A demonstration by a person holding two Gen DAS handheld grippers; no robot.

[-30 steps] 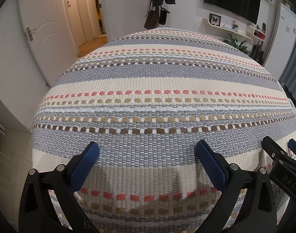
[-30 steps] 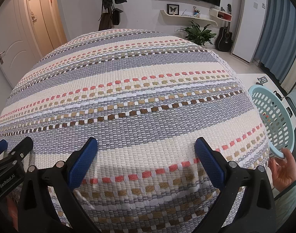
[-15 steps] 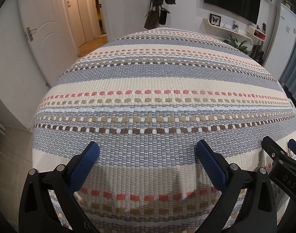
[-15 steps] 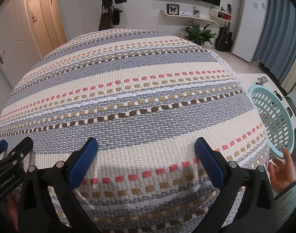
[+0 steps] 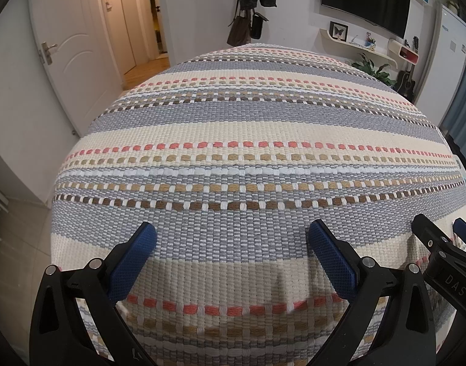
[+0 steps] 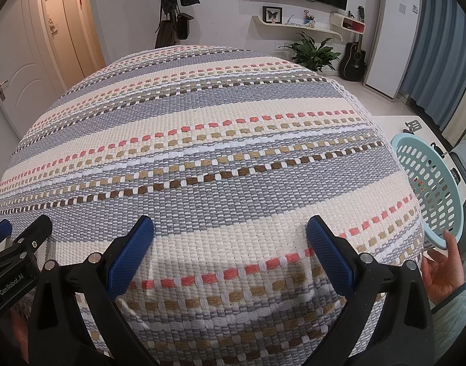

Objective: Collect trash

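No trash is seen on the striped woven tablecloth [image 5: 233, 128]; both grippers [image 5: 231, 248] [image 6: 229, 248] are held wide open and empty, so searching is judged next.

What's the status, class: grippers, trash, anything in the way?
Left gripper open, empty. Right gripper open, empty. No trash seen on the striped cloth. Basket at right edge, a hand on its rim.

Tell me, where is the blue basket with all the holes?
The basket is at the right edge of the right wrist view, beside the striped cloth, with a hand just under its rim.
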